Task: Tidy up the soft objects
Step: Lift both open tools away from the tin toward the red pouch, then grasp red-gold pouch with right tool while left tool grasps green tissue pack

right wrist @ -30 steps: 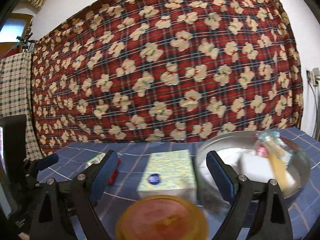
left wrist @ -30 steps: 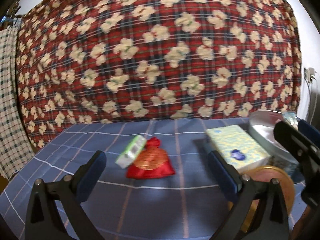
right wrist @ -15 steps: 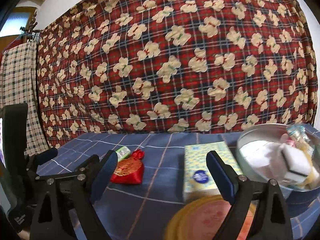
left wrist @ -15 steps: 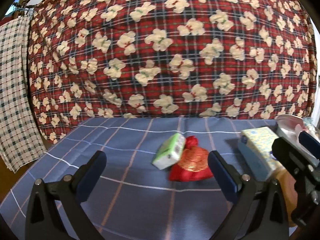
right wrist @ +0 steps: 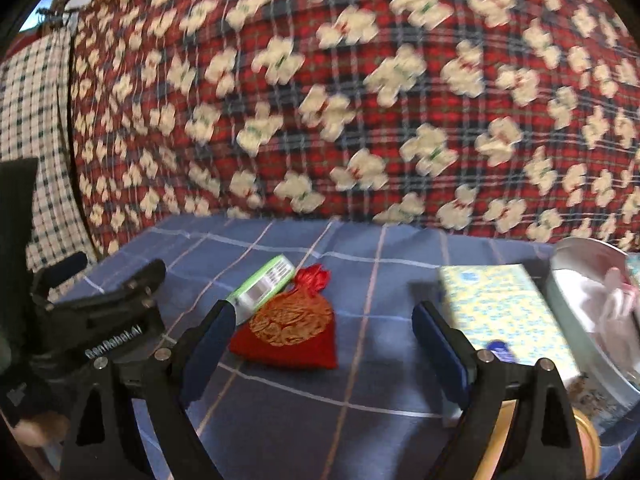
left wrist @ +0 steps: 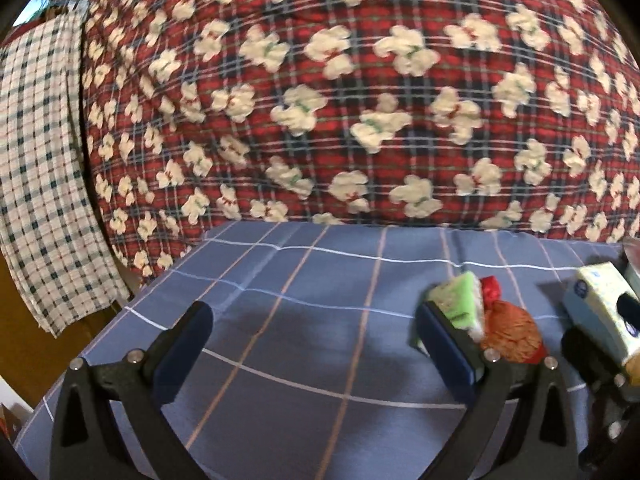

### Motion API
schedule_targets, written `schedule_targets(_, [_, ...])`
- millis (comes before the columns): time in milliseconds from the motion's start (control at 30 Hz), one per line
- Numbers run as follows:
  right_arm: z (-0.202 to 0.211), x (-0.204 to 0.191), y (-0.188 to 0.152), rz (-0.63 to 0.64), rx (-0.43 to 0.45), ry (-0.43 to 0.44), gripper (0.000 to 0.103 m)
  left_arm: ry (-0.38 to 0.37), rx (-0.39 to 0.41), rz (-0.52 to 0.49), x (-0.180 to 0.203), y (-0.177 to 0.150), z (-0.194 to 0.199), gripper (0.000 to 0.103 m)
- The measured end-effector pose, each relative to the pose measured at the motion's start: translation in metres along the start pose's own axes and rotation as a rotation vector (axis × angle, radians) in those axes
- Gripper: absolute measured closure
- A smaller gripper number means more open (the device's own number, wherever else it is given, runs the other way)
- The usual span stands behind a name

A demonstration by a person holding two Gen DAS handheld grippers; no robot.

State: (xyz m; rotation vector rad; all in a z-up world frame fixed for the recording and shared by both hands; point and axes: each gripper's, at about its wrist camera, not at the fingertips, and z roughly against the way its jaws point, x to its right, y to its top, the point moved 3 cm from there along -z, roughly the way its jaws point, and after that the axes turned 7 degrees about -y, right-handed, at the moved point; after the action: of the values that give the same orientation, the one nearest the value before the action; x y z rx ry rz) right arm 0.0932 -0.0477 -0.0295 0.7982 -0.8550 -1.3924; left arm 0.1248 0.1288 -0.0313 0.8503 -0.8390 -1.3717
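A red and gold cloth pouch (right wrist: 294, 326) lies on the blue checked tablecloth (right wrist: 360, 420), with a green and white tissue packet (right wrist: 262, 286) leaning against its left side. My right gripper (right wrist: 320, 354) is open and empty, and the pouch lies between its fingers, a little ahead. In the left wrist view the pouch (left wrist: 512, 334) and the packet (left wrist: 458, 304) sit just beyond the right finger (left wrist: 446, 350). My left gripper (left wrist: 312, 350) is open and empty over bare cloth. It also shows at the left of the right wrist view (right wrist: 92, 320).
A yellow patterned tissue box (right wrist: 504, 312) lies right of the pouch. A metal bowl (right wrist: 592, 312) with white soft items stands at the far right. A round yellow lid (right wrist: 588, 444) lies near the front right. A red plaid blanket (right wrist: 360, 80) hangs behind the table.
Both grippers have swung left. The pouch and packet have shifted right in both views, and the bowl has slid to the right edge. Both grippers stay open.
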Motion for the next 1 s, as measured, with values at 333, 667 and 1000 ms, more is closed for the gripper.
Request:
schedule_targets(333, [-0.061,-0.022,0.005,0.036,-0.185,-0.011,0.011,0.004,-0.051,0.063,-0.022,0.000,-0.014,0.000])
schedule_targets(667, [-0.103,-0.040,-0.006,0.064,-0.382,0.032,0.036,0.000,-0.063,0.027,-0.017,-0.001,-0.016,0.000])
schedule_targets(1000, [-0.074,-0.023,-0.002,-0.002,-0.276,0.027,0.069,-0.070,-0.091,0.057,-0.017,-0.004,-0.016,0.000])
